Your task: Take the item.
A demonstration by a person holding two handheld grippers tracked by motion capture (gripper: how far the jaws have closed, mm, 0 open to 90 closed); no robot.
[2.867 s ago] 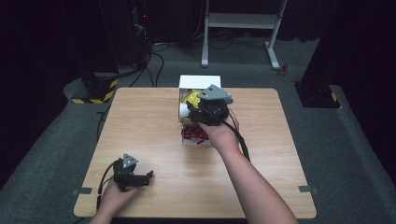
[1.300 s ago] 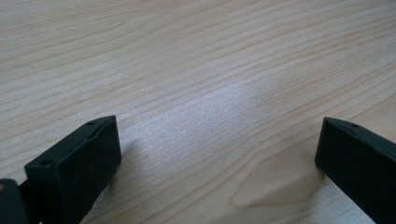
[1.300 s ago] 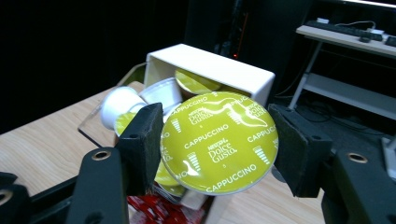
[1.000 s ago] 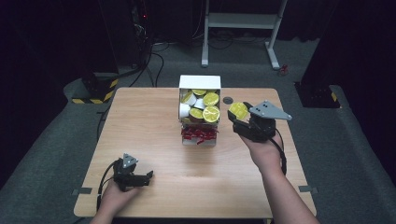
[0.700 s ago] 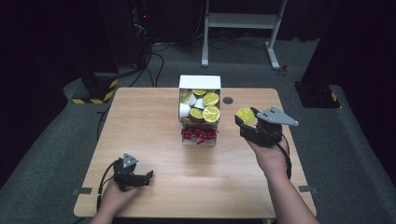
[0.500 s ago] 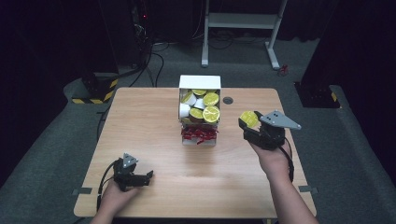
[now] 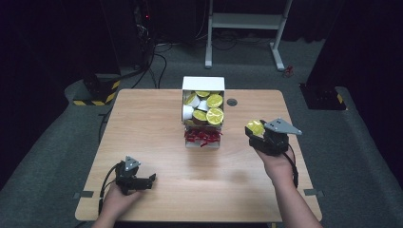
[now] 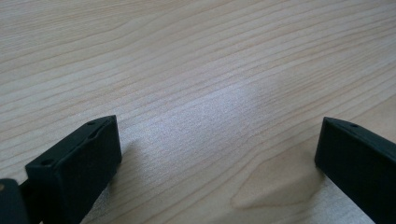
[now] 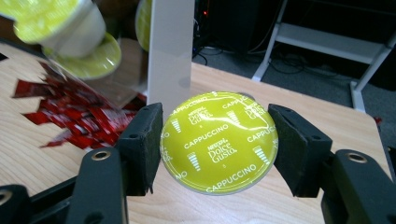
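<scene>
Black jaws of the left tool (image 7: 151, 180) stand spread wide near the front left corner of the tabletop (image 7: 142, 123), with nothing between them; in the left gripper view the tool (image 8: 217, 149) shows bare pale wood grain in its gap, and both jaw tips are cut off by the frame edges. The left hand (image 7: 116, 202) holding it is partly cut off at the bottom of the high view.

Toward the middle of the far edge stands a white box (image 7: 203, 84), open toward the person and stacked with capsules (image 7: 214, 115) whose lids are yellow-green. Red sachets (image 7: 203, 136) lie in a low tray at its foot. How many capsules sit inside is hard to make out, since they overlap.

At the right, the right tool (image 7: 253, 131) hangs above the tabletop near its right edge, well apart from the box. It is pinching a capsule with a yellow-green lid (image 7: 255, 127). In the right gripper view the capsule (image 9: 218, 141) sits squarely between the two jaws of the tool (image 9: 215, 142), each pad pressed against its rim, the lid facing the camera and printed with "Dolce Gusto" and "Cappuccino". The capsule's body is hidden behind its lid. Behind it, blurred, are the box's white wall (image 9: 170, 51), the red sachets (image 9: 79, 116) and two more capsules at the upper left, one cut off by the frame.
</scene>
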